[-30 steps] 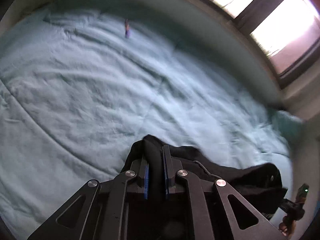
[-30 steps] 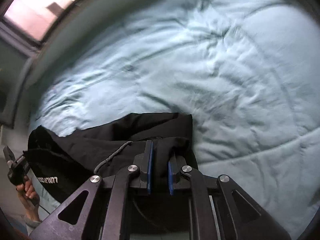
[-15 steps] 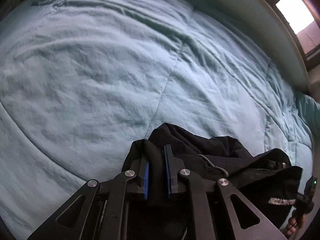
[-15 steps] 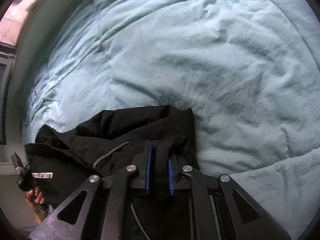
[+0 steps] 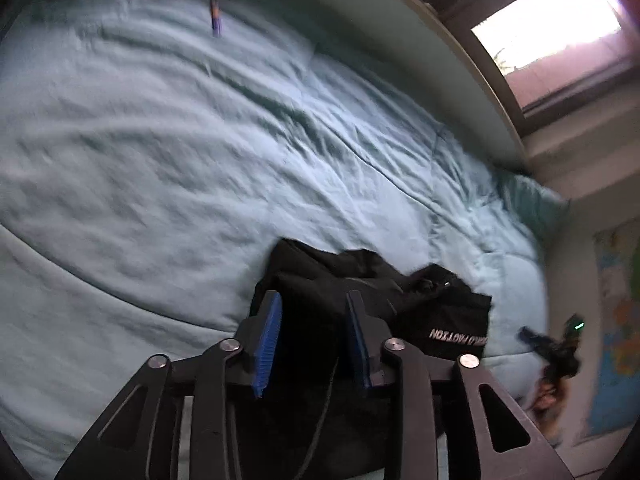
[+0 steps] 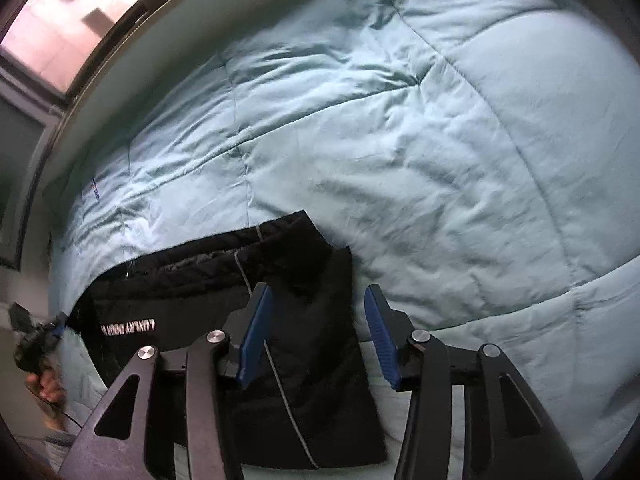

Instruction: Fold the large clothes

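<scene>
A black garment (image 5: 400,292) with white lettering lies folded on the light blue quilt (image 5: 200,160). My left gripper (image 5: 313,334) hovers over its left end. Its jaws are opening, and the blue pads (image 5: 268,334) stand apart with dark cloth below the gap, not pinched. In the right wrist view the same garment (image 6: 312,280) lies flat with a grey drawcord across it. My right gripper (image 6: 318,334) is above its right end; its jaws are opening too, clear of the cloth. Each view shows the other gripper (image 5: 560,350) (image 6: 34,340) in a hand at the frame's edge.
The quilt (image 6: 440,140) covers the whole bed and is wrinkled. A window (image 5: 552,36) and a ledge run along the far side. A teal pillow (image 5: 532,200) lies in the corner, a small blue object (image 5: 216,16) far back, and a map poster (image 5: 616,320) hangs on the wall.
Both grippers were shut on the black garment and have let go; their jaws now stand apart. The garment has dropped flat onto the quilt, and both views have tipped up toward the window.
</scene>
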`<state>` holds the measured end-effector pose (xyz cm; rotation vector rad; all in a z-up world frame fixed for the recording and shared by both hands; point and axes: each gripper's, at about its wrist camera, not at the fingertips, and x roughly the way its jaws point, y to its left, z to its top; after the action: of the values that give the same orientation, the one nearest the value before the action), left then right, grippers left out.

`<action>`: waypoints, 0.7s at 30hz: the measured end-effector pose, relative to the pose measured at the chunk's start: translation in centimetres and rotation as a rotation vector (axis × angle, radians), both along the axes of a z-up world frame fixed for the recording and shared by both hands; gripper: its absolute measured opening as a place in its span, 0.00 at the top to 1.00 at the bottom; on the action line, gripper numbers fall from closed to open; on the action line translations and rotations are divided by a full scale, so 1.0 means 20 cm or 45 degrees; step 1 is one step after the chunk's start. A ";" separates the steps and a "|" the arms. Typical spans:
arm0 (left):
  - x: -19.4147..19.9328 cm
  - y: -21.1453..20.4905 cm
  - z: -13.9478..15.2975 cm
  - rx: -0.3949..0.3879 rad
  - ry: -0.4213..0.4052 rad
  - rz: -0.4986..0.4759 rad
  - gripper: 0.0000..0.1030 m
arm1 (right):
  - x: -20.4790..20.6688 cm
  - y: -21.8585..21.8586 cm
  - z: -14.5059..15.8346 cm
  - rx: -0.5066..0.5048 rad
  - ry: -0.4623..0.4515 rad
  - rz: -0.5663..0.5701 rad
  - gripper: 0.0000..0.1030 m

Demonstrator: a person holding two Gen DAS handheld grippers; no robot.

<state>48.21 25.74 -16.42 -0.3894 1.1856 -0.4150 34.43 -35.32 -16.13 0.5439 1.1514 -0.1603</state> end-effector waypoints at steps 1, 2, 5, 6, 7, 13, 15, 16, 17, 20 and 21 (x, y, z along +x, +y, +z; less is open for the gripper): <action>-0.02 0.02 0.03 -0.009 -0.017 -0.005 0.59 | 0.00 0.02 0.00 -0.010 0.003 0.010 0.50; -0.03 0.05 0.05 -0.037 -0.038 0.001 0.57 | 0.00 0.04 -0.02 -0.013 0.010 0.026 0.50; -0.05 0.09 0.09 -0.032 -0.082 0.039 0.39 | 0.02 0.10 -0.07 0.010 0.016 0.066 0.50; -0.06 0.09 0.07 -0.011 -0.082 0.037 0.38 | 0.03 0.13 -0.08 0.012 0.017 0.082 0.50; -0.05 0.08 0.06 0.002 -0.075 0.029 0.38 | 0.04 0.15 -0.10 0.007 0.019 0.092 0.50; 0.01 -0.07 -0.13 0.138 -0.010 -0.024 0.38 | 0.13 0.26 -0.17 -0.060 0.001 0.169 0.50; 0.06 -0.13 -0.19 0.150 0.008 -0.048 0.38 | 0.17 0.26 -0.21 -0.083 0.003 0.185 0.50; 0.08 -0.16 -0.21 0.154 0.014 -0.059 0.38 | 0.18 0.25 -0.23 -0.089 0.005 0.191 0.50; 0.11 -0.18 -0.24 0.162 0.019 -0.068 0.38 | 0.20 0.24 -0.25 -0.093 0.009 0.199 0.50; 0.18 -0.23 -0.31 0.232 0.037 -0.093 0.38 | 0.25 0.23 -0.30 -0.137 0.015 0.235 0.50; 0.20 -0.24 -0.35 0.240 0.051 -0.094 0.38 | 0.27 0.23 -0.32 -0.159 0.022 0.250 0.50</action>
<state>52.22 20.99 -23.35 -0.1924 1.2695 -0.3573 39.90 -30.78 -22.62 0.3175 1.1959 -0.0667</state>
